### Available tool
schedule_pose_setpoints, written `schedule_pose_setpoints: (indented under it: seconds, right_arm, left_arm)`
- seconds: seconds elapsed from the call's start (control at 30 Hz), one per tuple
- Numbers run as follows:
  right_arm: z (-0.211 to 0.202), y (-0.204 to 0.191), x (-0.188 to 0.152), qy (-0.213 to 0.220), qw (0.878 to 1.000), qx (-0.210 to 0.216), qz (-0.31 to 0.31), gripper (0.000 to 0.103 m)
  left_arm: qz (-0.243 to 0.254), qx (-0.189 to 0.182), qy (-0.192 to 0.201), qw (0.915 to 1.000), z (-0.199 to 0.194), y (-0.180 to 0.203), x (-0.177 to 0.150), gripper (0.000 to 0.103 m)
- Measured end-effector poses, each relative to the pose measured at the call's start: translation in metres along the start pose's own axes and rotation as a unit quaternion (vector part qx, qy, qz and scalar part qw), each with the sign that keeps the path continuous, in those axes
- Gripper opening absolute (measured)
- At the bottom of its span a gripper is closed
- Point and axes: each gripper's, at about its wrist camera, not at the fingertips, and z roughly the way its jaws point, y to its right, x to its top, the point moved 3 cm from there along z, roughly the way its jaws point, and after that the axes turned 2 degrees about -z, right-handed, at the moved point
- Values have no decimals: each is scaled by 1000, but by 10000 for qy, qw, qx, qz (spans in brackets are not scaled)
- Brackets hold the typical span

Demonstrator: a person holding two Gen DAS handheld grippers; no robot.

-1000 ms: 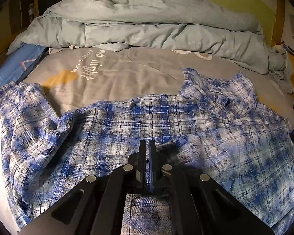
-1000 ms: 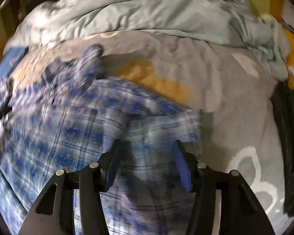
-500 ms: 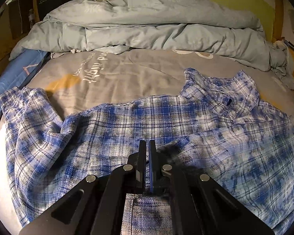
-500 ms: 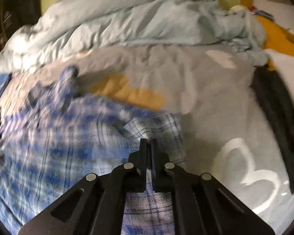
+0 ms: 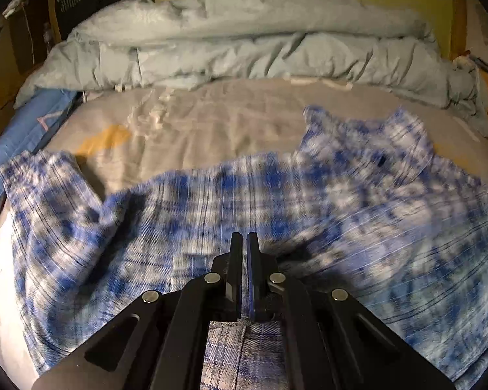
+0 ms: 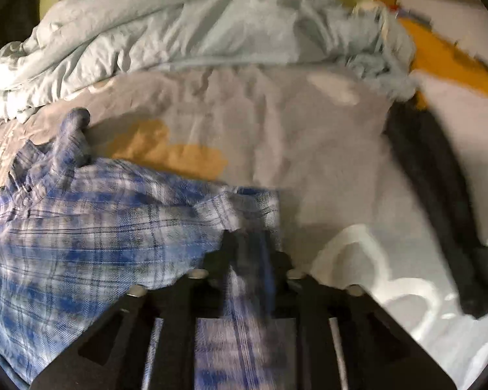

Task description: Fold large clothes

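Both jaws grip the plaid shirt [image 5: 211, 214]: left gripper [image 5: 244, 243] clamped shut, right gripper [image 6: 249, 240] just reopening slightly around its hem near the bed [image 5: 231, 123] edge; next I carry it over, folding.

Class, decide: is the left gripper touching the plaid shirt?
Touching. In the left wrist view the left gripper has its jaws closed together on the plaid shirt, whose fabric runs back between them toward the camera.

Left gripper [image 5: 243, 243] is angled down, its 2 jaws clamped together. Right gripper [image 6: 249, 243] tilts down too, blurry, jaws just opening a bit, plaid cloth between them.
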Motion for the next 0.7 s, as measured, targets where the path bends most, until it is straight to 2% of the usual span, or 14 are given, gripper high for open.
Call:
schedule_pose_setpoints:
  seconds: [0.03, 0.1, 0.13, 0.17, 0.2, 0.3, 0.33, 0.37, 0.4, 0.43, 0.47, 0.53, 0.7]
  right_arm:
    - [-15, -4, 2, 184, 9998, 95, -10, 32]
    - [-46, -12, 4, 526, 9979, 366, 49, 35]
    - [-62, -16, 4, 700, 9962, 501, 102, 45]
    - [-78, -21, 3, 900, 9938, 630, 183, 64]
    - [-95, -26, 2, 1119, 9906, 738, 269, 72]
    - [-140, -46, -6, 1708, 9806, 904, 320, 78]
    - [-148, -53, -7, 1813, 9789, 893, 291, 85]
    - [-156, -60, -10, 1923, 9771, 877, 246, 94]
    - [-162, -67, -12, 2052, 9747, 869, 190, 98]
    - [-168, -74, -16, 2192, 9718, 862, 144, 103]
    - [-173, -78, -21, 2309, 9691, 863, 105, 103]
    - [-175, -87, -31, 2438, 9661, 852, 40, 103]
    - [-175, -92, -52, 3012, 9506, 722, 200, 103]
  left_arm:
    - [-13, -34, 112, 9999, -6, 0, 2, 3]
    - [-84, -169, 280, 9994, -19, -1, 7, 3]
    - [-182, -315, 339, 9988, -28, -2, 10, 3]
    - [-284, -427, 428, 9978, -37, -4, 13, 3]
    - [-323, -461, 506, 9971, -43, -5, 15, 3]
    - [-347, -443, 800, 9952, -64, -8, 22, 7]
    - [-370, -472, 903, 9941, -71, -10, 23, 15]
    - [-397, -483, 965, 9934, -76, -11, 24, 32]
    - [-427, -467, 1041, 9926, -82, -12, 26, 44]
    - [-430, -427, 1127, 9918, -88, -14, 27, 70]
    - [-429, -339, 1271, 9904, -95, -15, 27, 85]
    - [-421, -158, 1427, 9887, -105, -18, 29, 87]
    - [-427, -420, 1626, 9849, -128, -20, 32, 87]
